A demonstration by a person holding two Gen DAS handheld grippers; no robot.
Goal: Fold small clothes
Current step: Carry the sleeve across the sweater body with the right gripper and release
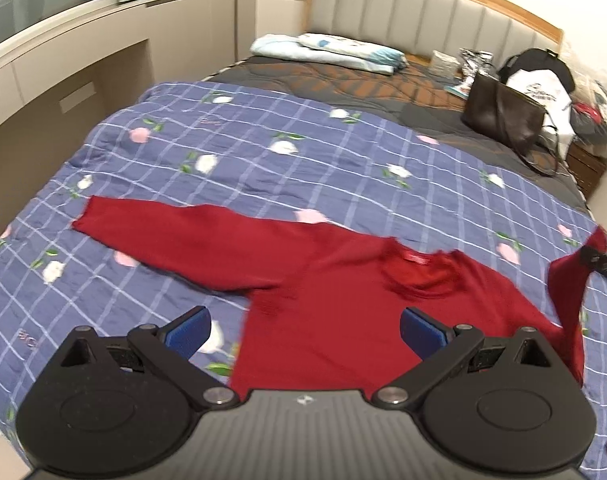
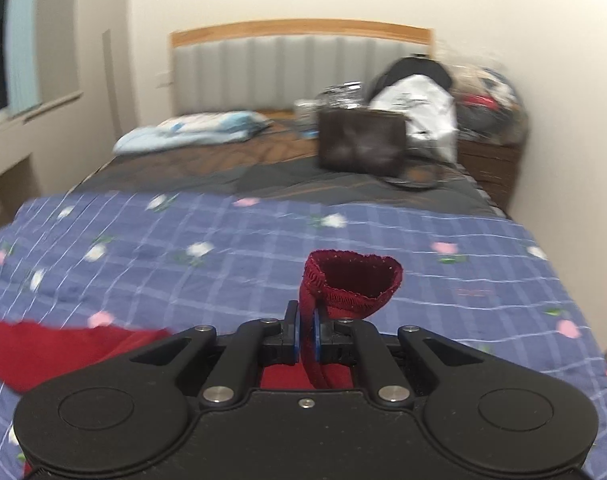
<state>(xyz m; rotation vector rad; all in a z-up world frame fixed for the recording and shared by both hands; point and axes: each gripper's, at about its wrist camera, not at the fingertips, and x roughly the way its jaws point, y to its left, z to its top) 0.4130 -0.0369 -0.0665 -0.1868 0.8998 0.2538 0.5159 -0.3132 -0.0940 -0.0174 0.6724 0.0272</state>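
Observation:
A small red sweater [image 1: 323, 292] lies on the blue checked floral bedspread [image 1: 263, 152], neck toward the headboard, one sleeve [image 1: 155, 232] stretched flat to the left. My left gripper [image 1: 305, 330] hovers open above the sweater's lower body, blue pads wide apart and empty. My right gripper [image 2: 306, 338] is shut on the cuff end of the other sleeve [image 2: 355, 280], whose open cuff stands up past the fingertips. In the left wrist view that lifted sleeve [image 1: 571, 292] hangs at the right edge from the right gripper's dark tip.
A brown leather bag [image 1: 503, 114] stands on the dark quilt at the bed's far right. Folded pale blue bedding [image 1: 327, 50] lies by the grey padded headboard [image 1: 423, 12]. Bags and clutter pile on a wooden nightstand [image 1: 587, 160]. A wall with a window ledge runs along the left.

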